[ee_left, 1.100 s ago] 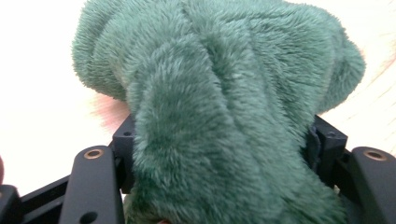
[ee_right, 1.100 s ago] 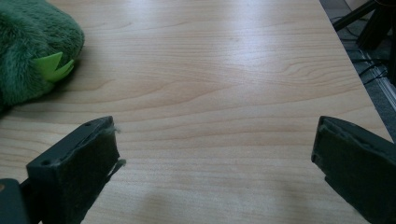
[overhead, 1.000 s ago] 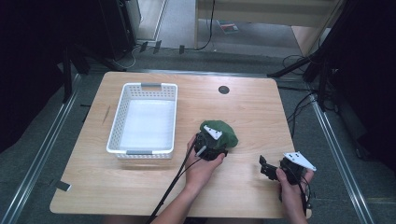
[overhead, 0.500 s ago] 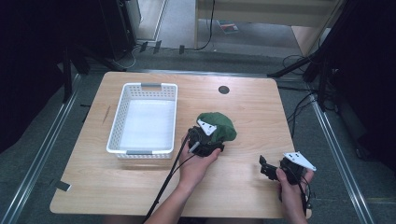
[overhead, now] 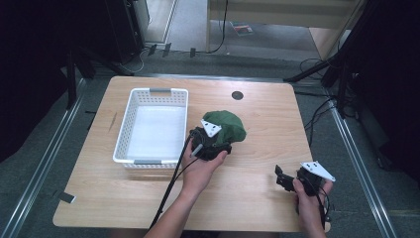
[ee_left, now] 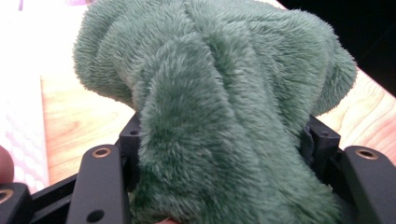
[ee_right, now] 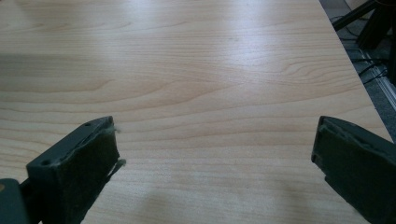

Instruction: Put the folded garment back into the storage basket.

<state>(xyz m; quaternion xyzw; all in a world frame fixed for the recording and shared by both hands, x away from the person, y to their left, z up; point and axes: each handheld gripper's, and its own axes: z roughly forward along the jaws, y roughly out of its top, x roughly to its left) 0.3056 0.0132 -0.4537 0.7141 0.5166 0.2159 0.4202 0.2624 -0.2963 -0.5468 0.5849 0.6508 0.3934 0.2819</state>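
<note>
near the middle of the wooden table (overhead: 257, 124), just right of the white basket (overhead: 151, 126), the left gripper (overhead: 210, 144) is clenched on a fuzzy green cloth (overhead: 229, 126), which bulges forward past its jaws and fills the gap between them (ee_left: 219, 107). at the table's right front, the right gripper (overhead: 285, 179) rests with jaws spread wide over bare wood, well apart from the cloth.

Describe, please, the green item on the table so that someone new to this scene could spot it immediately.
Start at the white plastic basket on the left half of the wooden table. Just right of its right wall sits a green fuzzy cloth, bunched into a mound, with the left gripper clamped on its near edge. It is the one soft, furry, green thing here.
</note>
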